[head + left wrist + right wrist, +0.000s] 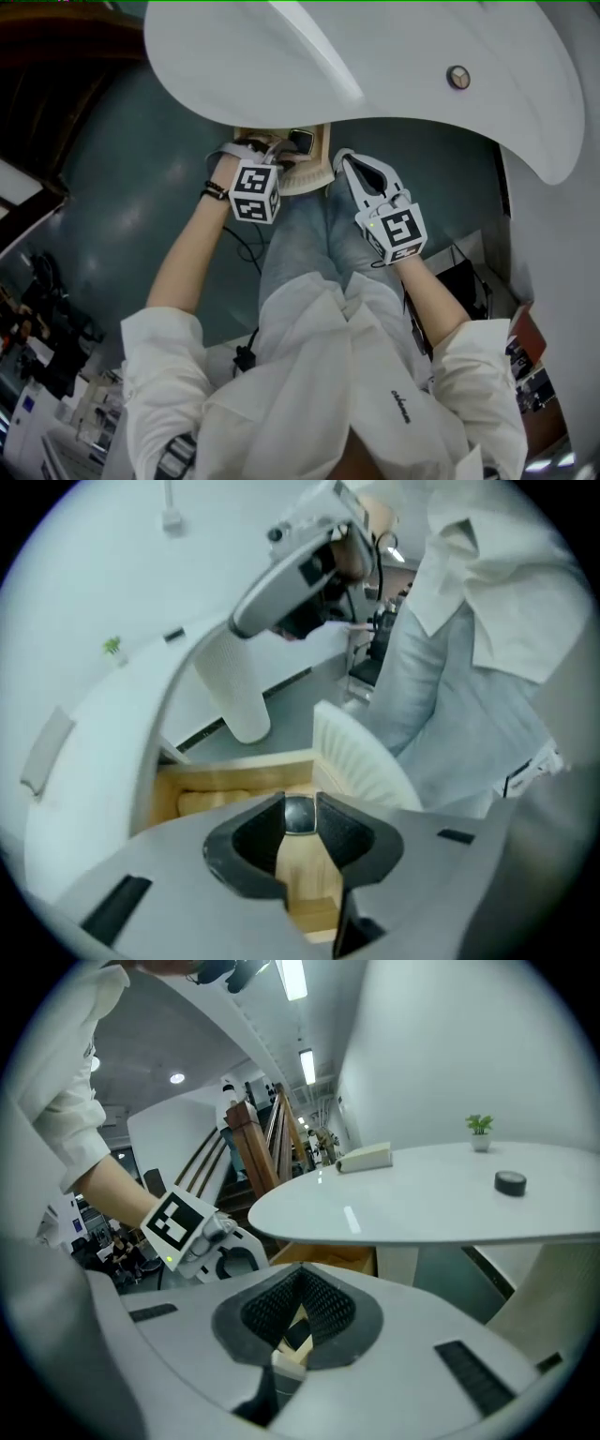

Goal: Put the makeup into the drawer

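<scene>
A wooden drawer (322, 148) with a ribbed white front (306, 179) stands pulled out under the white table (375, 56). My left gripper (274, 156) hangs over it, pointing down into it (234, 782). Its jaws stand a little apart, and a small dark round makeup item (300, 816) shows right between the fingertips, over the wooden floor. I see the left gripper (300, 829) as open. A dark item (302, 141) lies in the drawer in the head view. My right gripper (349, 169) is beside the drawer's right corner; its pads (323, 1302) meet at the tips, shut.
On the table stand a black round thing (510, 1182), a small potted plant (480, 1129) and a cream box (364, 1159). A cream object (212, 802) lies at the drawer's back. The person's legs (309, 244) are right below the drawer. A white table leg (553, 244) rises at right.
</scene>
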Demonstrator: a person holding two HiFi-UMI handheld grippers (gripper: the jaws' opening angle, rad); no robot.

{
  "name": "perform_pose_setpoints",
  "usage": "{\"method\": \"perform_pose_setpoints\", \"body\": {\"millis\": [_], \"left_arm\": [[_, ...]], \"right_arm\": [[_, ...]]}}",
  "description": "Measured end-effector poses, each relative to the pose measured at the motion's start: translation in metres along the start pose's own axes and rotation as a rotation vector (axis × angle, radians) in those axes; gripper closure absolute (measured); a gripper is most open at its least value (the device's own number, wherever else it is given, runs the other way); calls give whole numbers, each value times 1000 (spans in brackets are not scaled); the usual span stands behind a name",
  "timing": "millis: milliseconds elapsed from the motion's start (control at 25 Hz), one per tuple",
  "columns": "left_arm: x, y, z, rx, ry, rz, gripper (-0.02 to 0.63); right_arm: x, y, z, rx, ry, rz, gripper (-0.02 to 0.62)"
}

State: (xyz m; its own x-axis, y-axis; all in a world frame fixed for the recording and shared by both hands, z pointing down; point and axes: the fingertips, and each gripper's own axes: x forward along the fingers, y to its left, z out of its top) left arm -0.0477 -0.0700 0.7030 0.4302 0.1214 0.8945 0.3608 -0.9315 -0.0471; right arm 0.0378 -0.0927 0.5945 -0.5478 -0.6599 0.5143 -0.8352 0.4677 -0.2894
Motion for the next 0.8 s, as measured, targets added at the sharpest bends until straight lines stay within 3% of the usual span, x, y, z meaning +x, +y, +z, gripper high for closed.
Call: {"method": "perform_pose_setpoints", "body": {"millis": [160, 280, 400, 480, 560, 680, 800], "left_arm": [[-109, 30, 53, -184, -253, 258, 554], [-202, 53, 87, -326, -443, 482, 572], [-293, 82, 113, -409, -661, 690, 575], [-351, 98, 129, -535, -851, 798, 575], [-398, 101, 139, -638, -980, 884, 575], [-456, 100, 147, -667, -1085, 1012, 575], [-505, 98, 151, -642, -1164, 1136, 575]], "right_arm": [[-45, 2, 63, -7, -106, -45, 578], [-84, -1, 108, 3, -198, -119, 578], [-116, -15, 155, 8, -302, -188, 578], [-139, -23, 188, 14, -378, -220, 578], [-171, -24, 217, 11, -450, -260, 578], [-216, -24, 258, -23, -546, -317, 578], [-253, -28, 284, -67, -614, -379, 578]]}}
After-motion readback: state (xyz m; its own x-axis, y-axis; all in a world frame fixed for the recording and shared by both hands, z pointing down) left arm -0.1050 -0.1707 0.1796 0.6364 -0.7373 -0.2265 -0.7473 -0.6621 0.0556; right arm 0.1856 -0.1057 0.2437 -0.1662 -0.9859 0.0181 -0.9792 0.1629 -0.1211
